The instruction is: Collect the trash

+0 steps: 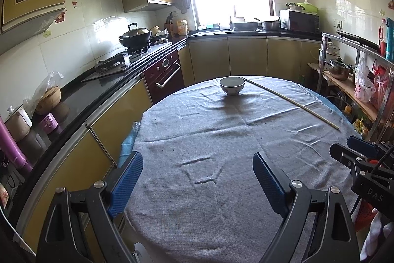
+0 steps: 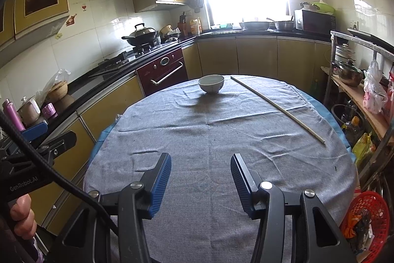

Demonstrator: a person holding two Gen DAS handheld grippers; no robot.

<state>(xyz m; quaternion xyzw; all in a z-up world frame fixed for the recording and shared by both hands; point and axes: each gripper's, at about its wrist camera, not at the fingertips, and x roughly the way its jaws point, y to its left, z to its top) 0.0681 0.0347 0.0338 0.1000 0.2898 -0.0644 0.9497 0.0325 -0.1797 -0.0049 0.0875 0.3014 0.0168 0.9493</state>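
Both grippers, left [image 1: 198, 165] and right [image 2: 200, 168], hover with jaws spread and empty over the grey cloth [image 2: 209, 139]; far ahead sit a bowl [image 2: 211, 83] and, right of it, a thin stick [image 2: 278, 108]; a red basket [image 2: 367, 208] sits low at right

Ahead of both tongs the grey tablecloth [image 1: 221, 152] is matt woven cloth, creased and speckled with dark crumbs; the bowl [image 1: 232, 85] at its far side looks like glazed ceramic, smooth and faintly shiny; right of it the stick [image 2: 278, 107] is pale, dull, perhaps wood; the left gripper [image 1: 198, 186] and right gripper [image 2: 201, 185] have ribbed blue pads on matt black frames with bright metal rivets; low at right, the red basket [image 2: 369, 211] is perforated plastic.
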